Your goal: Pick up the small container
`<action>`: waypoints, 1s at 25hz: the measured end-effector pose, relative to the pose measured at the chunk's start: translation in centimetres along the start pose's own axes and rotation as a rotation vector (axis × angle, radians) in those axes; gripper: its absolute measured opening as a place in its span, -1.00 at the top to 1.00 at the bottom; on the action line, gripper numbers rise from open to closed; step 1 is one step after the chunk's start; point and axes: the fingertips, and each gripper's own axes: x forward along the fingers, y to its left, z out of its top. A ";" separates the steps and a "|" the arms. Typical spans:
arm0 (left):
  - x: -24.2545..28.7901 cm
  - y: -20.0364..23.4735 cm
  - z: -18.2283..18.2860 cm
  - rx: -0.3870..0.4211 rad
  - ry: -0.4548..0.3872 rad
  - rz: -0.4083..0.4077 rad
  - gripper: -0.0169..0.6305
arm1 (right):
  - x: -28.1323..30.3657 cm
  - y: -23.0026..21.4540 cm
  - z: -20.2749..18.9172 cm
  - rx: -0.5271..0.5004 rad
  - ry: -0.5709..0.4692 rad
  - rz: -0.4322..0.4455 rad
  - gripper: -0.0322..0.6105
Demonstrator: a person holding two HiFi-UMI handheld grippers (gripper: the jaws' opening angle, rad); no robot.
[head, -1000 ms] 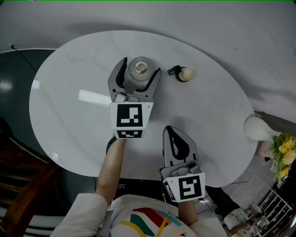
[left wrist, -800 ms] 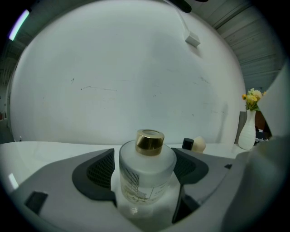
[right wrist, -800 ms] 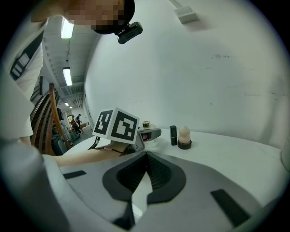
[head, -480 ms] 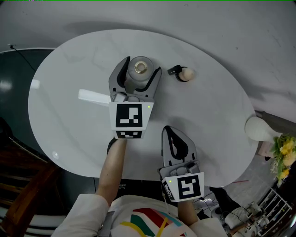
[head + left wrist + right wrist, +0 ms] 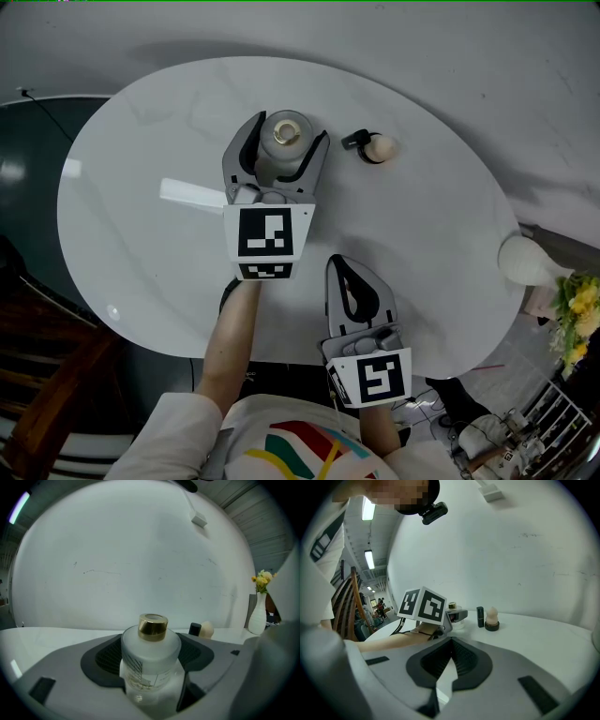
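Note:
The small container is a frosted glass bottle with a gold cap, standing toward the far side of the round white table. My left gripper has a jaw on each side of it. In the left gripper view the bottle fills the gap and both dark pads press its sides. I cannot tell whether its base is off the table. My right gripper is near the table's front edge, shut with nothing in it, and its jaw tips meet.
A small black item and a beige egg-shaped piece stand right of the container. A white vase with yellow flowers is beyond the table's right edge. A wooden chair is at the lower left.
Almost nothing differs. The left gripper and the container have drifted very slightly right, and the right gripper has edged a little left.

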 end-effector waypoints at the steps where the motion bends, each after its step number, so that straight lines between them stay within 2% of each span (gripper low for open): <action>1: 0.0 0.0 0.0 0.000 0.000 0.001 -0.16 | 0.0 0.0 0.0 0.001 0.001 -0.001 0.87; 25: -0.4 0.0 -0.1 0.025 0.019 -0.006 -0.15 | -1.1 -0.8 0.7 0.008 -0.024 -0.016 0.87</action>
